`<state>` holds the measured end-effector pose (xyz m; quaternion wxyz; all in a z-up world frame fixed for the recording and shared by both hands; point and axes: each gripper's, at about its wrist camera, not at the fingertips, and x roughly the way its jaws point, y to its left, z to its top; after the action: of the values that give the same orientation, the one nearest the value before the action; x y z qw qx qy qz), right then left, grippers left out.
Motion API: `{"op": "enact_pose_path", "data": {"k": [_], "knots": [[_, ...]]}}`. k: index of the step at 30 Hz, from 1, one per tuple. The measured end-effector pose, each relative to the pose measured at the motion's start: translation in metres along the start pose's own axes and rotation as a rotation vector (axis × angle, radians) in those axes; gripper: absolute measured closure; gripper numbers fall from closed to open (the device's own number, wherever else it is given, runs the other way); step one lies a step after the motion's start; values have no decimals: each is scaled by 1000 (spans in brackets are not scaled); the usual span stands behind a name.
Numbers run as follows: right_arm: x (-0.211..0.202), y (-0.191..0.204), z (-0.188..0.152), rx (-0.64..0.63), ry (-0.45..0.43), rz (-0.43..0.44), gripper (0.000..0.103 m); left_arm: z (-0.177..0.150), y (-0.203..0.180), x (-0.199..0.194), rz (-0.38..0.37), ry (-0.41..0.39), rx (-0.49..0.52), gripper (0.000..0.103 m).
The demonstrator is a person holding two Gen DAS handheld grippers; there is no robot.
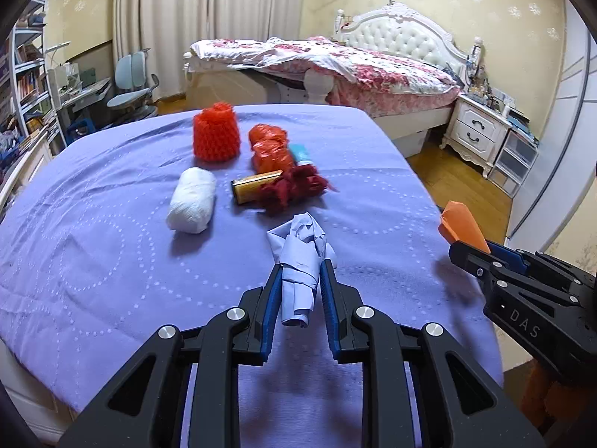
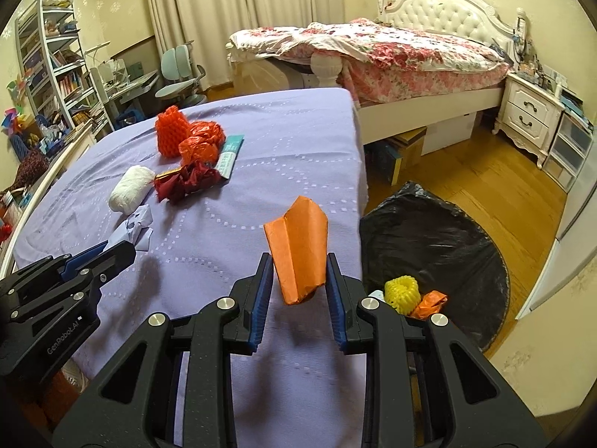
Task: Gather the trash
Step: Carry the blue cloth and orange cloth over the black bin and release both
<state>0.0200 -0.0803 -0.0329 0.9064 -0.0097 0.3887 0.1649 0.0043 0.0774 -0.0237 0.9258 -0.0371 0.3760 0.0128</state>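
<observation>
My left gripper [image 1: 298, 267] is shut on a crumpled pale blue paper [image 1: 300, 257] held just above the purple tablecloth [image 1: 93, 261]. My right gripper [image 2: 298, 261] is shut on a folded orange paper [image 2: 298, 246] near the table's right edge; it also shows in the left wrist view [image 1: 462, 224]. On the table lie a red foam net [image 1: 216, 132], an orange plastic bag [image 1: 270, 147], a white foam roll [image 1: 192, 199], a dark red crumpled paper [image 1: 296, 188], a yellow box [image 1: 255, 184] and a teal packet [image 1: 300, 153]. A black trash bag [image 2: 433, 239] sits open on the floor at the right.
The trash bag holds a yellow foam net [image 2: 401, 291] and an orange scrap [image 2: 429, 304]. A bed [image 2: 391, 52] stands behind the table, with a nightstand [image 2: 530, 115] at the right. A desk chair [image 2: 179, 74] and bookshelf [image 2: 56, 67] are at the left.
</observation>
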Motion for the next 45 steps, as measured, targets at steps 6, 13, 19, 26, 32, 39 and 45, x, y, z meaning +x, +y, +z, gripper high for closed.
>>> {"op": "enact_pose_path", "data": {"k": [6, 13, 19, 26, 32, 39, 45], "knots": [[-11, -26, 0, 47, -26, -38, 76, 9, -28, -1, -45, -23, 43, 80], [-19, -66, -5, 116, -39, -102, 76, 20, -69, 8, -103, -38, 104, 80], [-22, -97, -7, 168, -48, -151, 76, 25, -101, 24, -145, -21, 143, 80], [-15, -123, -6, 197, -46, -177, 76, 32, -131, 38, -164, -28, 201, 80], [-4, -140, -6, 221, -31, -192, 76, 39, -147, 54, -161, -18, 229, 80], [3, -153, -7, 240, -20, -201, 75, 38, -160, 66, -154, -7, 266, 80], [6, -161, -8, 259, -20, -230, 64, 29, -155, 70, -134, 23, 248, 38]]}}
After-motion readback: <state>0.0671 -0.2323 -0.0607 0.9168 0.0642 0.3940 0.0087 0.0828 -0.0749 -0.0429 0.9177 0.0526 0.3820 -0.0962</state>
